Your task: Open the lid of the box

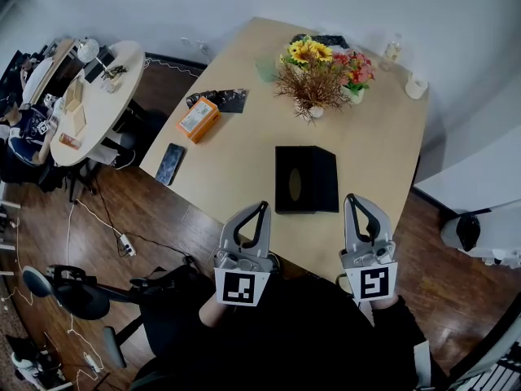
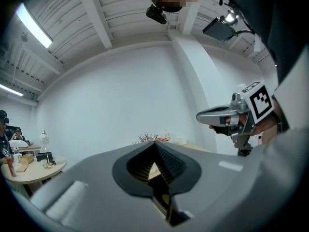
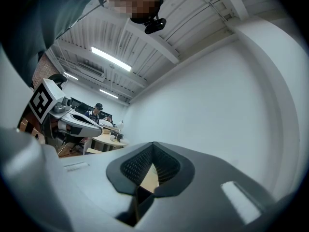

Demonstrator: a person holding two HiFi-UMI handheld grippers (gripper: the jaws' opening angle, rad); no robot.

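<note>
The black box (image 1: 305, 179) sits on the table (image 1: 383, 149) with a closed tool on each side.

A dark phone (image 1: 170, 164) lies by the left edge of the table, and an orange pack (image 1: 199, 119) lies a bit farther in. The left tool (image 1: 261, 208) is held over the near edge. Its two jaws are pressed together with nothing between them. Next comes the black box, close to the near edge, with its lid down flat. Behind it, toward the far edge, stand the flowers (image 1: 313, 76). The right tool (image 1: 352, 199) is by the box's right side, also closed tight and empty. A white cup (image 1: 416, 85) stands near the far right corner.
</note>
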